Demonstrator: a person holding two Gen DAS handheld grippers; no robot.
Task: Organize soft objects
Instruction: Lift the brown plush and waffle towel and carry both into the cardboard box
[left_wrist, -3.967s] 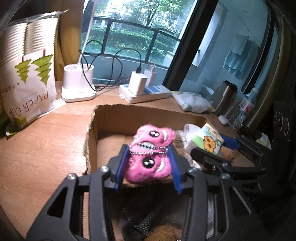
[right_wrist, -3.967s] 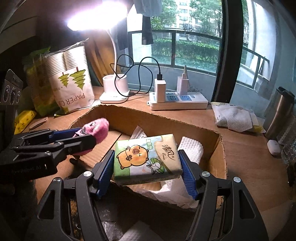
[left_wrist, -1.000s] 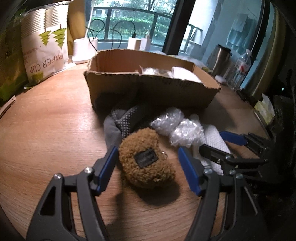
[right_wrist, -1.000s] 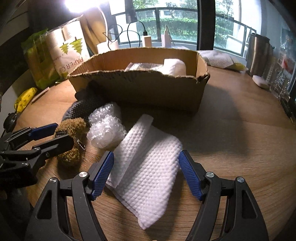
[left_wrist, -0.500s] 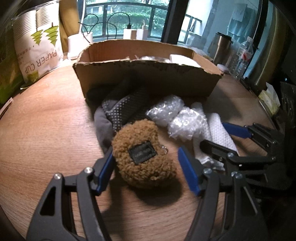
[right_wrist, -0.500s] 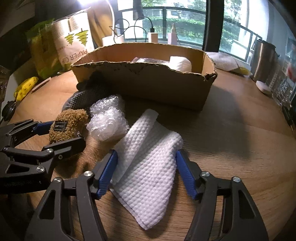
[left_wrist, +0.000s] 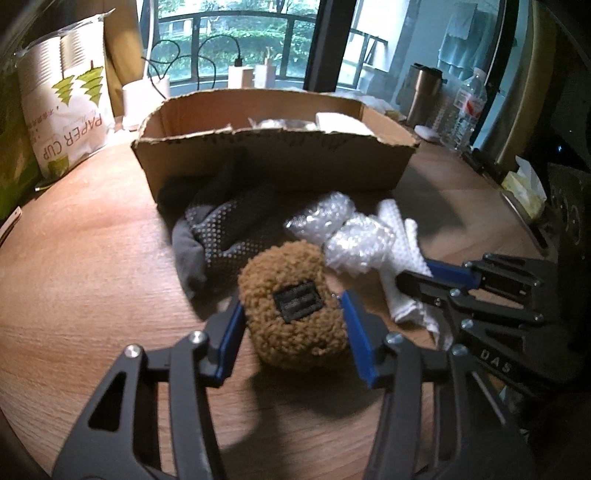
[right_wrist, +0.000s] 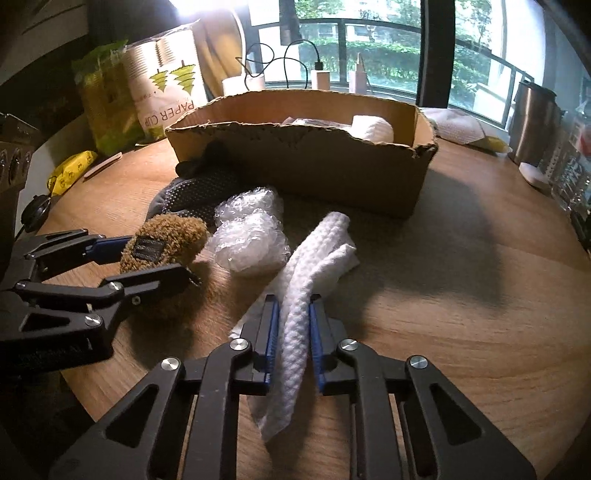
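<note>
A lived-in home, probably an apartment: a wooden table (right_wrist: 461, 295) stands by a window (right_wrist: 388, 48) onto a railed balcony and greenery at 12 o'clock, with chargers (right_wrist: 319, 77), a paper-cup pack (left_wrist: 66, 107) at 10 o'clock, and a steel tumbler (right_wrist: 532, 125) at 2 o'clock.

Daylight comes from the window (right_wrist: 388, 55) at twelve o'clock, a lamp glares at eleven, shadows are soft, and fisheye edges bend and darken.
</note>
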